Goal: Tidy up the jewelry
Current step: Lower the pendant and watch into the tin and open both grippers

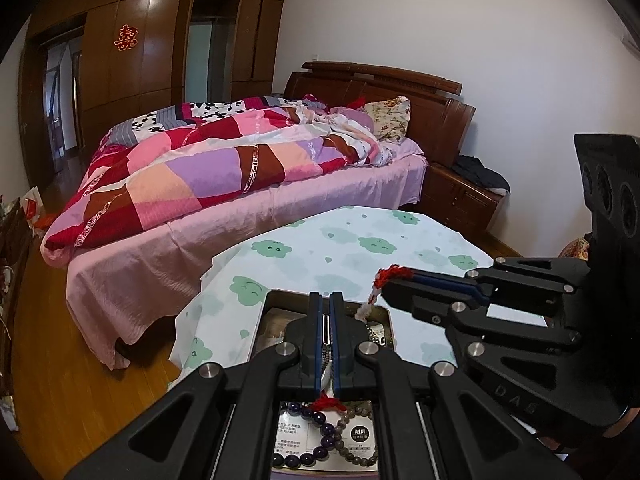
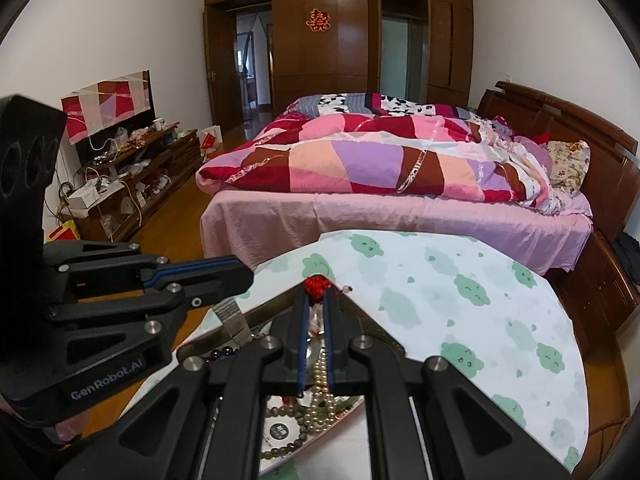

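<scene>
beside the bed, over the cloud-print table [image 1: 304, 248], your right gripper [image 2: 316, 292] pinches the red-knotted pearl strand [image 2: 320, 392] hanging into the tin [image 1: 384, 316], while your left gripper [image 1: 327, 300] nips a metal chain [image 1: 327, 344] alongside.

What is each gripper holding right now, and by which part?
Right gripper pinches the white bead strand by its red knotted end. Left gripper clamps a metal bead chain mid-length.

The surface [image 2: 472, 320], covered in a white cloth with green cloud prints, carries an open metal tin [image 1: 384, 316] near its near edge.
</scene>
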The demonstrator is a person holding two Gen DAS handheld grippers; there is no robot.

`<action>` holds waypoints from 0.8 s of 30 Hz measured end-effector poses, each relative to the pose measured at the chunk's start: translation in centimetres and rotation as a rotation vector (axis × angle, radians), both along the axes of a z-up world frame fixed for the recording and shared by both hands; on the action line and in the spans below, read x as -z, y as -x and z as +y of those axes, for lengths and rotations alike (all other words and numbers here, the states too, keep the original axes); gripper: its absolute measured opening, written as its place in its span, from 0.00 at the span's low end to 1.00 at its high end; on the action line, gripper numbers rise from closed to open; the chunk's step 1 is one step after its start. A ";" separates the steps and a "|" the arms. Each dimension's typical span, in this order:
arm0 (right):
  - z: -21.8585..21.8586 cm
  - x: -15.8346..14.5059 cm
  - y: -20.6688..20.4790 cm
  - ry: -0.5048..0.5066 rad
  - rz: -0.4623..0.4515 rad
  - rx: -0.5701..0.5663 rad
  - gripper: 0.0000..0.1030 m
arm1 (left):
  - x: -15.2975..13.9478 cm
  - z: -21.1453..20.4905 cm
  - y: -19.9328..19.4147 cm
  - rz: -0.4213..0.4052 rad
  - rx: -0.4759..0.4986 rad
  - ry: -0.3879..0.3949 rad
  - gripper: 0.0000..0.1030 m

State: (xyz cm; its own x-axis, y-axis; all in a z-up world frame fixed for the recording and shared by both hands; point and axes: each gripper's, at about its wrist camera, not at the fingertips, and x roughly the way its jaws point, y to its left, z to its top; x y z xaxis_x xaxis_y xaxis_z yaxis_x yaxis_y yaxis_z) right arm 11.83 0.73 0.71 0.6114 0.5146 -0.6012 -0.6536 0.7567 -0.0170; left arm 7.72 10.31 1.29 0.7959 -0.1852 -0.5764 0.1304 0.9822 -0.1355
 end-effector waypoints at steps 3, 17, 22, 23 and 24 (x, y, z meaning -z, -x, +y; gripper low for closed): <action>0.3 0.2 0.1 0.005 0.001 -0.004 0.08 | 0.2 0.0 -0.1 0.005 0.001 0.003 0.02; 0.5 1.3 0.0 0.018 0.018 -0.002 0.08 | 1.6 0.0 -0.4 0.033 0.009 0.015 0.02; 0.6 1.6 -0.2 0.019 0.026 -0.003 0.08 | 2.1 0.2 -0.6 0.044 0.002 0.009 0.02; 0.6 1.6 -0.2 0.019 0.028 -0.003 0.08 | 2.3 0.3 -0.6 0.046 -0.002 0.007 0.02; 0.6 1.7 -0.3 0.019 0.029 -0.002 0.08 | 2.4 0.3 -0.6 0.049 -0.004 0.006 0.02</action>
